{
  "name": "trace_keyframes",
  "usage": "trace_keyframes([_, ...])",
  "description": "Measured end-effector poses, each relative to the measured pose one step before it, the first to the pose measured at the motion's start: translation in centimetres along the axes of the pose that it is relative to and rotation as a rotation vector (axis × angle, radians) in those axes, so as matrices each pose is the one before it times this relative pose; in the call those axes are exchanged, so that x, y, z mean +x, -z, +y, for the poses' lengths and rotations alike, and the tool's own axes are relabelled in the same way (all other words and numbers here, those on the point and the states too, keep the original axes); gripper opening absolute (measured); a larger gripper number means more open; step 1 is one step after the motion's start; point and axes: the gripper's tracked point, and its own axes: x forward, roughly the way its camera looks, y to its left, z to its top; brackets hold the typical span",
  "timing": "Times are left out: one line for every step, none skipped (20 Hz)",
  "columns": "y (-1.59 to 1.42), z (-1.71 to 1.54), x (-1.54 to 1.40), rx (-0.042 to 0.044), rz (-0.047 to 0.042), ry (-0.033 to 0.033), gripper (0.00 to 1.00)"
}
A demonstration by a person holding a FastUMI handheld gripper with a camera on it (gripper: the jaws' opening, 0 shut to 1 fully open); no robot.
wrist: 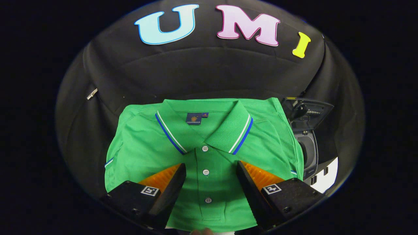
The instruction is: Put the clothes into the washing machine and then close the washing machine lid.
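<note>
Green knit fabric is lying spread in the middle of the frame: a folded polo shirt (209, 153), collar toward the top, with blue and white stripes edging the collar and sleeve cuffs and a dark label inside the neck. Its button placket is running straight down the centre, three pale buttons showing. The shirt is resting on the black cloth (85, 147) that is covering the surface and rising behind as the booth wall.

The gripper (210, 171) is hovering over the lower half of the shirt, pointing forward toward the collar, its two fingers (169, 186) standing wide apart on either side of the placket and clasping nothing. Whether the tips are touching the fabric cannot be told.

At the right of the frame, just beside the shirt's edge, the washing machine (307, 147) is standing with its lid (308, 112) raised and its drum opening showing.
</note>
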Motion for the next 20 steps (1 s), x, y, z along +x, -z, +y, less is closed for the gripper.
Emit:
trace_keyframes([-0.01,-0.107,0.063,-0.00367,0.02142,0.00444,0.99])
trace_keyframes([0.077,-0.002,0.034,-0.00401,0.02512,0.0022,0.99])
trace_keyframes([0.026,-0.028,0.054,-0.00532,0.02197,0.00018,0.99])
trace_keyframes([0.048,-0.001,0.092,0.0012,0.01944,0.00157,0.99])
trace_keyframes([-0.049,0.055,0.024,0.00236,0.01506,0.00281,1.0])
trace_keyframes([0.126,-0.057,0.209,-0.0092,0.01656,-0.00206,0.99])
trace_keyframes([-0.148,-0.014,-0.087,-0.00551,0.01092,0.00351,0.99])
trace_keyframes([0.165,-0.039,-0.138,-0.00679,0.01526,-0.00448,0.97])
trace_keyframes([-0.044,-0.166,-0.026,-0.00466,0.00292,0.00218,0.95])
trace_keyframes([0.059,-0.201,0.293,0.0013,0.00771,-0.0045,0.89])
trace_keyframes([-0.009,-0.239,-0.045,-0.00169,-0.00107,0.0035,0.85])
trace_keyframes([-0.056,-0.015,-0.049,0.00093,-0.00336,-0.00012,0.79])
trace_keyframes([0.015,0.123,0.029,0.00073,-0.00304,-0.00049,0.75])
trace_keyframes([0.072,0.026,0.015,-0.00183,0.00068,0.00105,0.74])
trace_keyframes([0.078,-0.196,0.07,-0.00273,0.00035,0.00138,0.74])
trace_keyframes([-0.045,-0.043,0.007,0.00318,0.00051,0.00114,0.75])
trace_keyframes([0.006,0.073,-0.015,0.00144,0.00064,-0.00007,0.75])
trace_keyframes([0.018,-0.014,0.029,0.0017,0.0017,0.00098,0.75])
trace_keyframes([-0.06,-0.033,-0.153,-0.00055,-0.01184,0.00425,0.74])
trace_keyframes([-0.494,-0.017,-0.061,-0.02201,-0.01861,-0.00116,0.52])
